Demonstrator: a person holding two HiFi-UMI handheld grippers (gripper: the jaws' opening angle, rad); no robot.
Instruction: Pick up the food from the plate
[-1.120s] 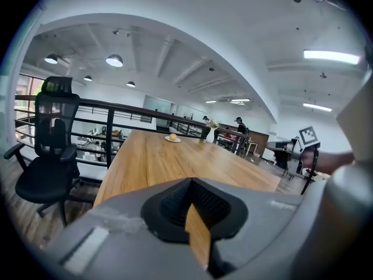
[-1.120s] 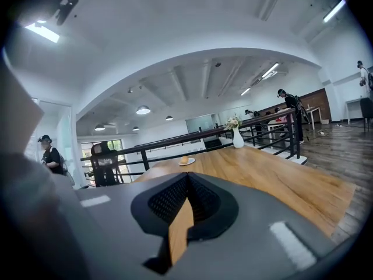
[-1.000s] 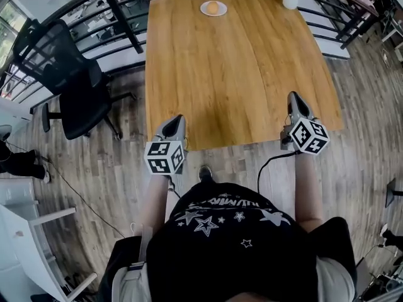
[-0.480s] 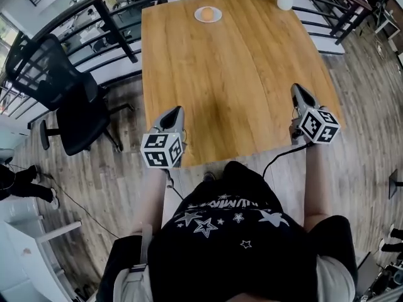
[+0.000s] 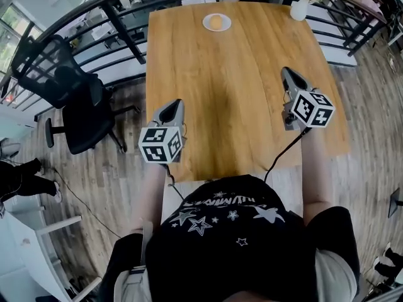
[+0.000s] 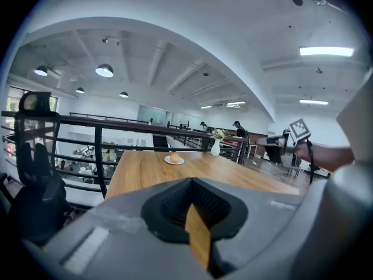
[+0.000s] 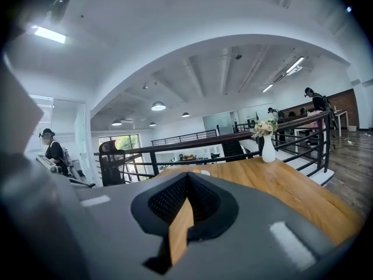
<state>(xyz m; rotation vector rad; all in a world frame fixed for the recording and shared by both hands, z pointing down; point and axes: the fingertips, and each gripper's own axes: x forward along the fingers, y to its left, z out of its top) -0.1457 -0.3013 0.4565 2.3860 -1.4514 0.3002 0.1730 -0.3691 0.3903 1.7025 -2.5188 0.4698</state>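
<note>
Closest to me, both grippers hang over the near half of the wooden table (image 5: 233,99), well apart from each other. The left gripper (image 5: 174,104) sits over the table's left edge. In the left gripper view its fingers are pressed together, with only a thin sliver of tabletop showing through the seam and nothing pinched between them. The right gripper (image 5: 287,74) is a little further in, over the right side of the table. Its fingers are pressed together in the same way and are likewise empty.

Off to the left of the left fingertips, on the floor beside the table, stands a black office chair (image 5: 69,87).

The stretch of tabletop ahead of both sets of fingertips is bare wood. The food (image 5: 216,22), a small round orange-coloured piece, lies on a white plate (image 5: 225,23) at the table's far edge, well apart from either gripper. It is almost straight ahead of the left fingertips in that gripper's own view, and ahead and to the left of the right fingertips.

Beyond the right fingertips and slightly to their right, a white vase (image 5: 300,8) with flowers stands at the far right corner. A dark railing (image 5: 126,17) runs behind the table.
</note>
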